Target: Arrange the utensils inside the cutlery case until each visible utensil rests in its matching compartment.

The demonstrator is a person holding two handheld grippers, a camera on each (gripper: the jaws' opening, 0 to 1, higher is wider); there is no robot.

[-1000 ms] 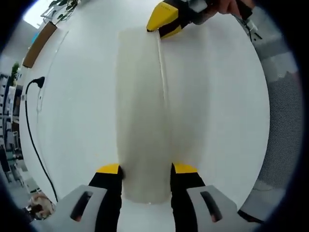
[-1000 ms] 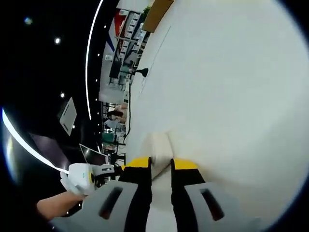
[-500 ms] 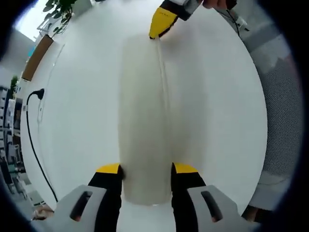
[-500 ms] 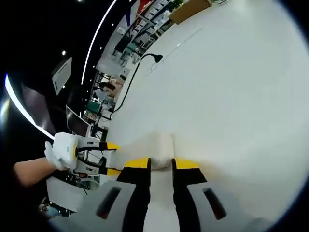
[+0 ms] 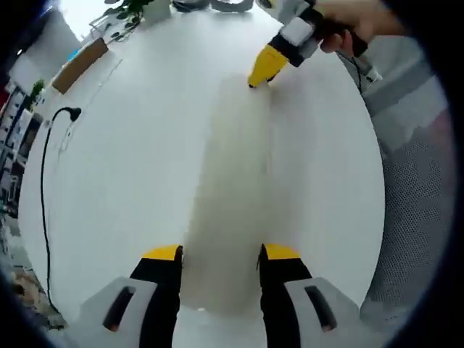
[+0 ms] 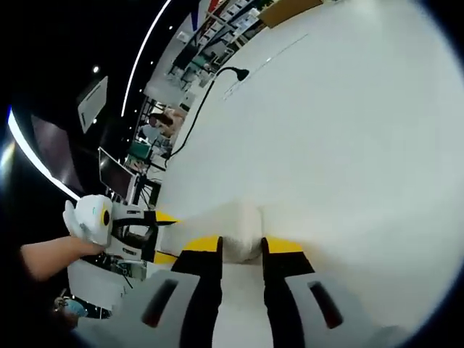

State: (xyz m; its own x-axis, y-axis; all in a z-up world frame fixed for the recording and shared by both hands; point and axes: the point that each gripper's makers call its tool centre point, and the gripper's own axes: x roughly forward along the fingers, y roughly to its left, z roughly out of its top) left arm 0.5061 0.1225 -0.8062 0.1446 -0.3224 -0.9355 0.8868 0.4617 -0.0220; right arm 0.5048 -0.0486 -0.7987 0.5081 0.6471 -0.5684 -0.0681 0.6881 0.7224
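A long, pale, translucent cutlery case point(image 5: 230, 196) lies lengthwise on the white table point(image 5: 123, 181). Its near end sits between the yellow-tipped jaws of my left gripper point(image 5: 221, 255), which is shut on it. At the far end my right gripper point(image 5: 259, 75), held by a hand point(image 5: 355, 25), pinches the case. In the right gripper view that end of the case point(image 6: 239, 228) is clamped in my right gripper point(image 6: 241, 248). My left gripper point(image 6: 165, 236) shows at the left there, held by a gloved hand. The case is blurred and I make out no utensils in it.
A black cable with a plug point(image 5: 49, 138) runs along the table's left side. A wooden box point(image 5: 81, 61) and a plant point(image 5: 134, 9) stand at the far edge. A mesh chair back point(image 5: 413, 217) is on the right. Shelves and screens point(image 6: 116, 174) lie beyond the table.
In the left gripper view the case's far end and the right gripper now sit further right, and the view has tilted. Both grips on the case are unchanged.
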